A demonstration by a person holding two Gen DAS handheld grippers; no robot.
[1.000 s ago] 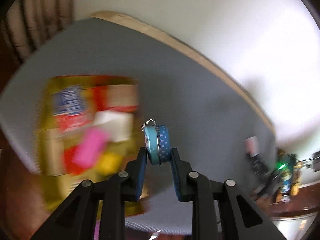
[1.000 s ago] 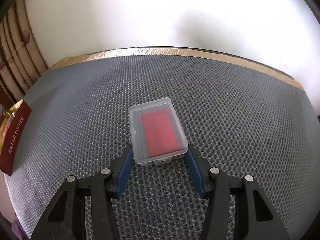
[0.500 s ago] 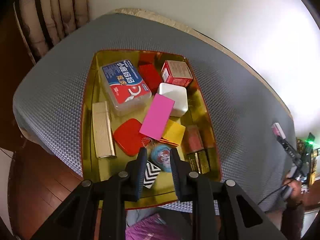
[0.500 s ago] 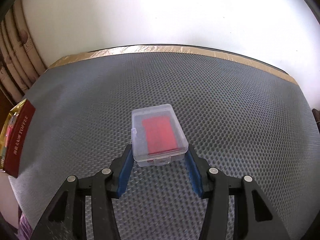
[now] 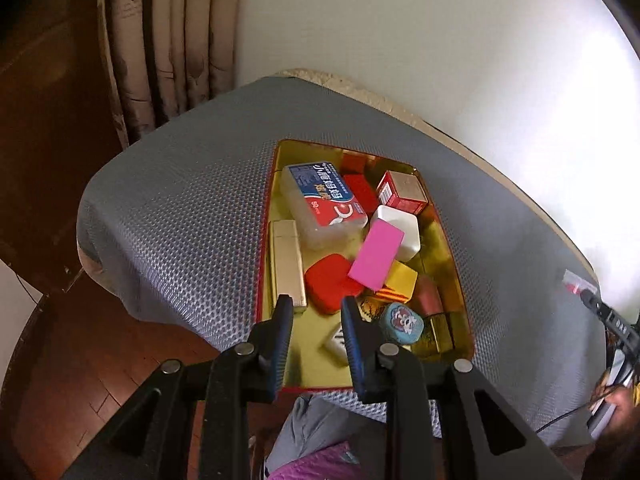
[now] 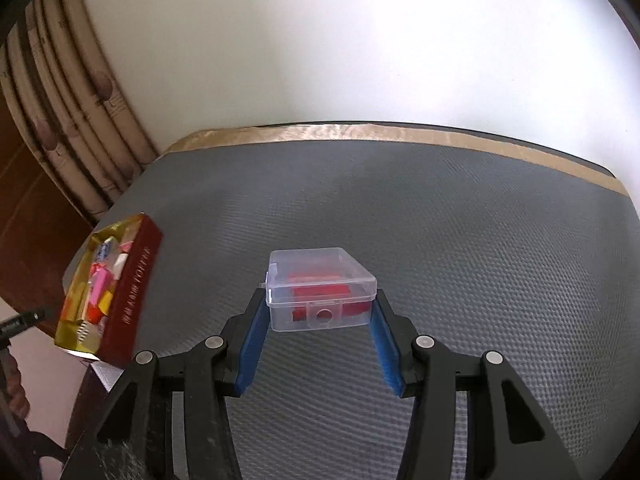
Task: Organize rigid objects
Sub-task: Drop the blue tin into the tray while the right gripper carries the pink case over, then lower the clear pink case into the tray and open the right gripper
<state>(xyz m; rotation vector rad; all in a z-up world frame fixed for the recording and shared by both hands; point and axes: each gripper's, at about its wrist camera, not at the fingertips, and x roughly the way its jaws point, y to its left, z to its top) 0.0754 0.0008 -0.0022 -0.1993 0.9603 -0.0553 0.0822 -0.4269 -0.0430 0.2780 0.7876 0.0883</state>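
A gold tray (image 5: pixel 312 364) with red sides holds several small boxes, among them a pink block (image 5: pixel 376 256) and a blue-and-red labelled case (image 5: pixel 324 204). A blue tape roll (image 5: pixel 401 323) lies flat in the tray's near right corner. My left gripper (image 5: pixel 316 300) hovers over the tray's near end, its jaws almost closed with nothing between them. In the right wrist view my right gripper (image 6: pixel 319 296) is shut on a clear plastic box (image 6: pixel 320 276) with red contents, held above the grey mat. The tray (image 6: pixel 128 292) sits far to its left.
A grey mesh mat (image 6: pixel 440 240) covers the table, with a tan strip along the far edge at the white wall. Curtains (image 5: pixel 176 40) and wooden floor lie beyond the left edge. Someone's clothing (image 5: pixel 316 432) shows below the near edge. The other gripper (image 5: pixel 608 320) peeks in at right.
The blue tape roll left my left gripper's jaws and now lies in the tray; that gripper shifted left over the tray. My right gripper rose with the clear box, bringing the tray into view.
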